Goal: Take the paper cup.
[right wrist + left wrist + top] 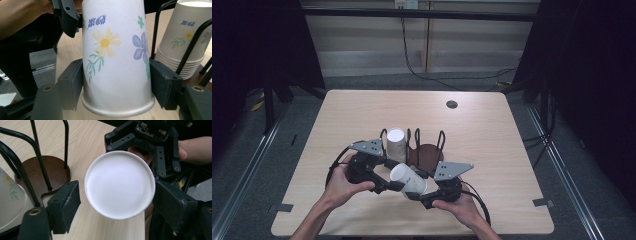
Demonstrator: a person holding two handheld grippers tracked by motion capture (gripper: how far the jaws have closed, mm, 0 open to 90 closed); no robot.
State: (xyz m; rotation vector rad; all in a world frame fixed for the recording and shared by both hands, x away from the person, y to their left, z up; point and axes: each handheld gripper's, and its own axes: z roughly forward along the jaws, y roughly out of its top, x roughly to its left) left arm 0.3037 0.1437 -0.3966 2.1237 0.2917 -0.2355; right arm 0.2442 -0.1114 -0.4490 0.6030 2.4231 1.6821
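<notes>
paper cup [117,57] clamped in right hand-held gripper [116,85], stacked cups [186,37] in rack [424,145]

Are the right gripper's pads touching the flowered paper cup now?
Touching. In the right gripper view, both pads of the right gripper press on the sides of the paper cup, with no gap.

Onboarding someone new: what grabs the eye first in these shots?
The flowered paper cup at the table's near edge, clamped sideways in the right claw, its white bottom facing the open left claw. Just behind stands a stack of matching cups in a black wire holder on a round brown base.
</notes>
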